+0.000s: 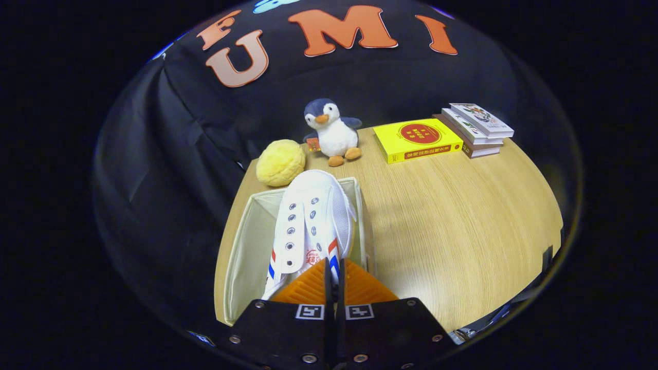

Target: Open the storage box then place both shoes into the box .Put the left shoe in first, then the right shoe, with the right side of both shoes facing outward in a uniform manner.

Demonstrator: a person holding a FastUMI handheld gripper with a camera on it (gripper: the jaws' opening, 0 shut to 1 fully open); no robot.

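Storage box: a cream fabric bin with no lid on it, standing at the near left part of the wooden table. One white canvas sneaker with red and blue side stripes occupies it, toe pointing away from the gripper, tongue and eyelets facing up, leaning toward the box's right wall. Whether it rests on the box floor cannot be told.

Gripper: the orange ribbed fingers are drawn almost together, pinching the heel edge of the sneaker between them, directly above the box's near end.

Beyond the box: a yellow round plush just past its far left corner, a penguin soft toy sitting upright beside it, a yellow book lying flat further right, and a short stack of books touching the yellow one.
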